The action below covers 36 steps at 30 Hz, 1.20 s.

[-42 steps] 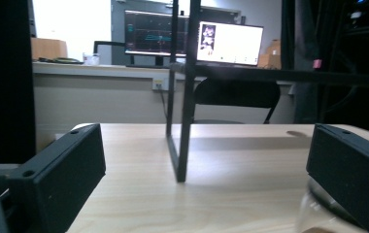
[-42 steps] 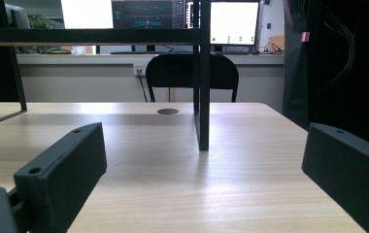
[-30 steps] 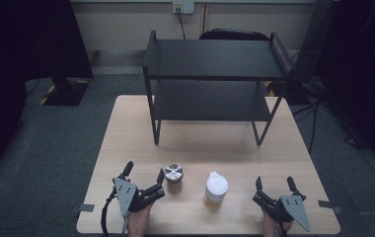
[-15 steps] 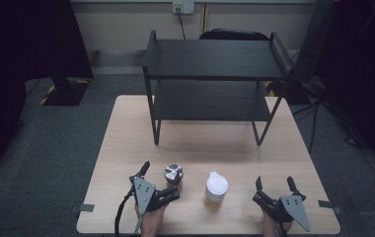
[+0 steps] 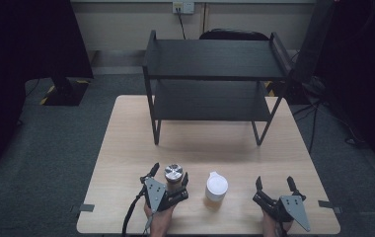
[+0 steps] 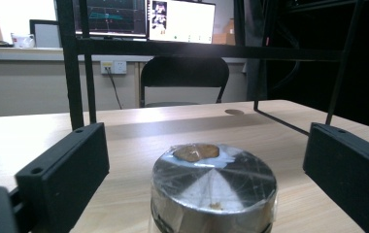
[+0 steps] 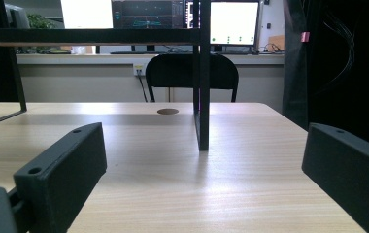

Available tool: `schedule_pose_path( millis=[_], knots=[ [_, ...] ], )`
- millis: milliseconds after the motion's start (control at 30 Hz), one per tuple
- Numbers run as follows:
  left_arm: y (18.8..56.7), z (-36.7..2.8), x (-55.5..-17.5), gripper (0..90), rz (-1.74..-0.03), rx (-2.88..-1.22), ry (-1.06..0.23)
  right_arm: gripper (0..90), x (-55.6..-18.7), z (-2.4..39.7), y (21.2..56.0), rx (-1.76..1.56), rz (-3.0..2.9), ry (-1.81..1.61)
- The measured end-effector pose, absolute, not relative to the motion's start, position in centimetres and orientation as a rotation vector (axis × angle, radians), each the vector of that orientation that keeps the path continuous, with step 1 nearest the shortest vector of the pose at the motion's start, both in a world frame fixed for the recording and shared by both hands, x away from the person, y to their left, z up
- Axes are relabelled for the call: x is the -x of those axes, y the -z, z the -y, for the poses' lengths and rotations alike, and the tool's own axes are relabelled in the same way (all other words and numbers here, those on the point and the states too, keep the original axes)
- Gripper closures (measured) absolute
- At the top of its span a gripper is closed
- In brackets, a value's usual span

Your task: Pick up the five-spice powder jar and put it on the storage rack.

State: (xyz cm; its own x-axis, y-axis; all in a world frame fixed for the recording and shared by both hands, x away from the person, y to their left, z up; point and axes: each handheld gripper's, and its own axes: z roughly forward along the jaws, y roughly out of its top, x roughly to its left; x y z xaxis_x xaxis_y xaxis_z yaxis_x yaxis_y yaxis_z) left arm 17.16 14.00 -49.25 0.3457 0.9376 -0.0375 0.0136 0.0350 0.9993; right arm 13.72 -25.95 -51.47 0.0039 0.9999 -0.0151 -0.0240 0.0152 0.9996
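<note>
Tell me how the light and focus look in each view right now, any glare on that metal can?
High view: dim, room edges nearly black, table evenly lit, sharp. Left gripper view: the metal can shows bright streaky glare on its lid, and the near tool parts look soft. Right gripper view: the background screens are blown out white, and a pale sheen lies on the tabletop past the shelf leg.

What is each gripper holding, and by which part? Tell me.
Nothing yet. The left gripper straddles the metal can, jaws closing but clear of its sides; the right gripper is open.
</note>
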Motion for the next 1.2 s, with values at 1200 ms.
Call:
schedule_pose_path(
  millis=[1200],
  knots=[
    [50.3, -12.9, -17.5, 34.3, -1.004, -1.368, -0.922, 0.8, -13.7, 26.0, 51.5, -1.182, -1.196, -1.207]
  ],
)
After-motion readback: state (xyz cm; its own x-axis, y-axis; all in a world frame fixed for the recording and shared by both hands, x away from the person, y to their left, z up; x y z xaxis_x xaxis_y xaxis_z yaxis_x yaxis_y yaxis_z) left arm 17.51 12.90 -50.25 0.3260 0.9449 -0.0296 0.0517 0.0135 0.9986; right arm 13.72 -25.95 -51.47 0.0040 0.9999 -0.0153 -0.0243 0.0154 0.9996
